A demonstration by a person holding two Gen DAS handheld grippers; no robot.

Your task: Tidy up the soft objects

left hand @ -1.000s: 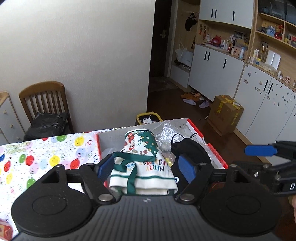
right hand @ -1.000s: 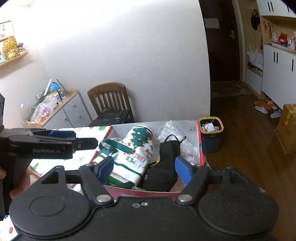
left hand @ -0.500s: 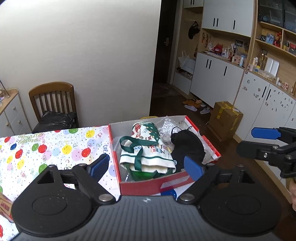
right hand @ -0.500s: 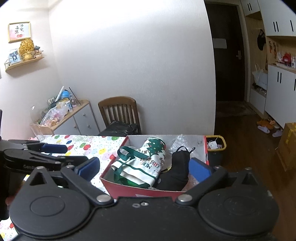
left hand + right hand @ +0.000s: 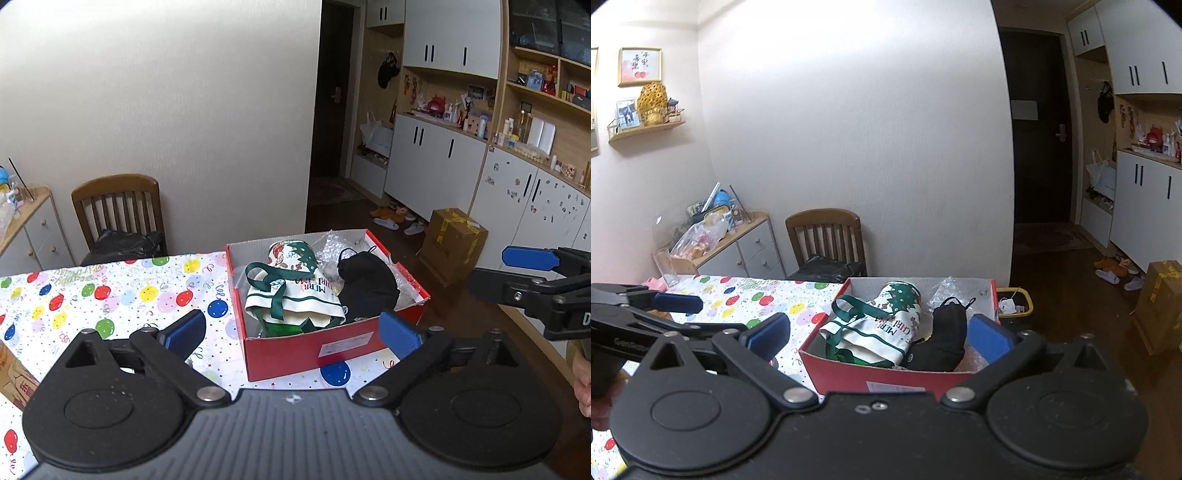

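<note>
Left wrist view — left gripper (image 5: 291, 330) wide, angled down toward red box (image 5: 332, 347)

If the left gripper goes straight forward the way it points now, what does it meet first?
Most likely the red box: its near wall lies directly ahead between the open fingers of the left gripper. Just above that wall, it would meet the Christmas cloth bag inside. Depth is hard to judge.

I see the box (image 5: 334, 347) on the table (image 5: 122, 299), at its right end. In the box, the bag (image 5: 295, 299) lies left and the mask (image 5: 367, 288) right, touching. Behind the table stands a chair (image 5: 118, 210).
</note>
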